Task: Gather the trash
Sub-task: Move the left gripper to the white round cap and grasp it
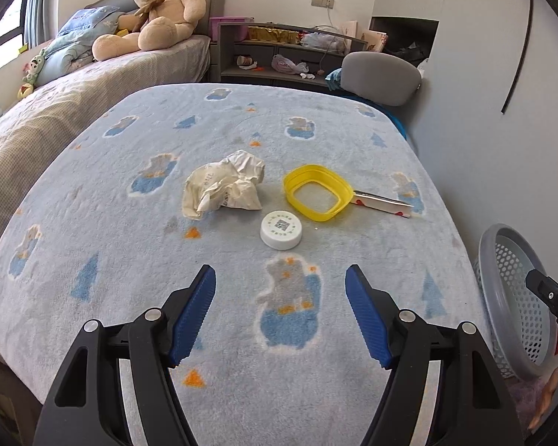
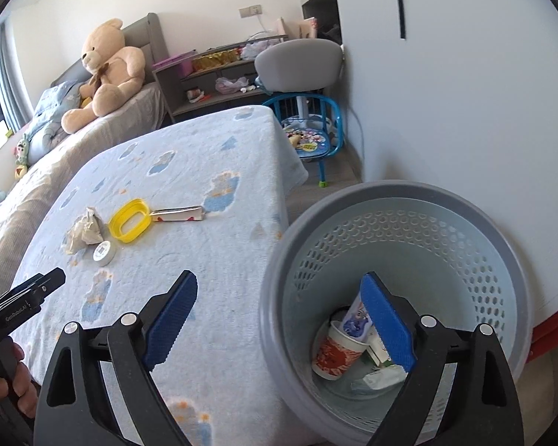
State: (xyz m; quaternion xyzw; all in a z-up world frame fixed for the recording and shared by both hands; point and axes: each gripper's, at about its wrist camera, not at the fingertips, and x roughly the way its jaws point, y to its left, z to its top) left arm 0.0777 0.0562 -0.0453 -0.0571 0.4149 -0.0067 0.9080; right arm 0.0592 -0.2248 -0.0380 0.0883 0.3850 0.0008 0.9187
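On the blue blanket-covered table lie a crumpled paper wad (image 1: 225, 186) (image 2: 85, 228), a white round cap (image 1: 281, 230) (image 2: 104, 253), a yellow plastic ring lid (image 1: 318, 191) (image 2: 129, 220) and a flat wrapper (image 1: 385, 205) (image 2: 178, 215) beside it. My left gripper (image 1: 281, 278) stands open and empty above the near part of the table, short of the cap. My right gripper (image 2: 279, 286) is open and empty, straddling the rim of the grey perforated trash basket (image 2: 401, 200) (image 1: 509, 260). Inside the basket lie a paper cup (image 2: 338, 353) and other wrappers.
A bed with a large teddy bear (image 1: 156, 11) (image 2: 106, 70) runs along the left. Behind the table stand a grey chair (image 1: 379, 76), a cluttered shelf (image 1: 279, 55) and a small blue child's chair (image 2: 312, 130). A white wall closes the right side.
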